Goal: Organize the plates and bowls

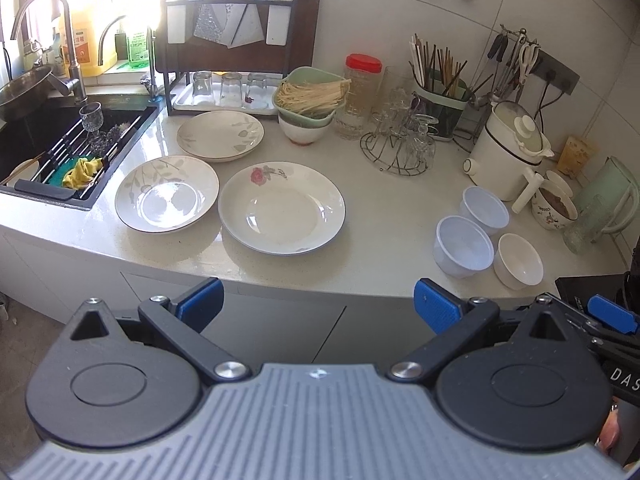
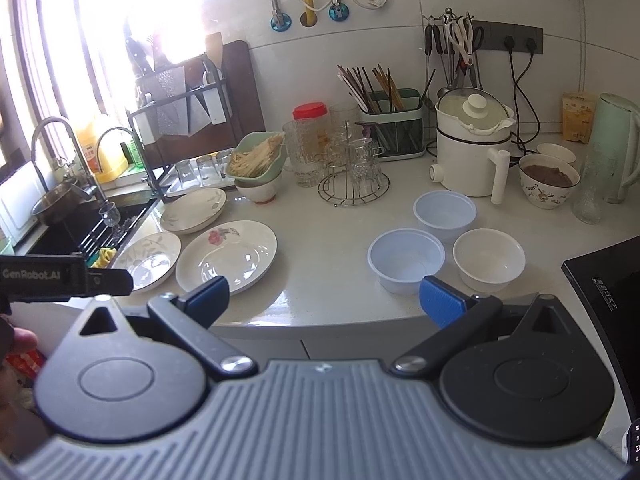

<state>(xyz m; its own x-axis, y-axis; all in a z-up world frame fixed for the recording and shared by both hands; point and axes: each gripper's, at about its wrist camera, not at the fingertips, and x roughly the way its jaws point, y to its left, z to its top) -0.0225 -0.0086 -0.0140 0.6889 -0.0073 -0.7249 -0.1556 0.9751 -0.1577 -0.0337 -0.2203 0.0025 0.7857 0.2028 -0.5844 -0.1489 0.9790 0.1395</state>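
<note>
- While both tongs hang short of the table [image 1: 380, 216] edge, nothing is gripped: the left tongs [image 1: 319, 306] stand wide apart and empty, and the right tongs [image 2: 324, 300] likewise.
- Landmark: the rose plate [image 1: 282, 208], lying flat near the front edge of the table.
- Two leaf-patterned plates share its cluster: one [image 1: 167, 194] just beside it on the sink [image 1: 76, 136] side, the other [image 1: 221, 136] behind that one, toward the drying rack [image 1: 228, 40].
- Three bowls sit well apart from the rose plate, on the side away from the sink: two translucent plastic bowls [image 2: 406, 260] [image 2: 445, 210] and a white ceramic bowl [image 2: 489, 260], close together; whether their rims touch cannot be told.
- Deciding relation, as a judgement: the plates lie straight ahead of the left tongs, the bowls straight ahead of the right tongs, so each hand is nearer its own group. Round pieces offer no long axis; a rim pinch from the front edge seems the likely approach.
- Hard to make out: window glare washes out the rack's upper part; a bowl of dark contents [image 2: 549, 180] behind the white bowl, by the white pot [image 2: 472, 152], may or may not belong to the task.
</note>
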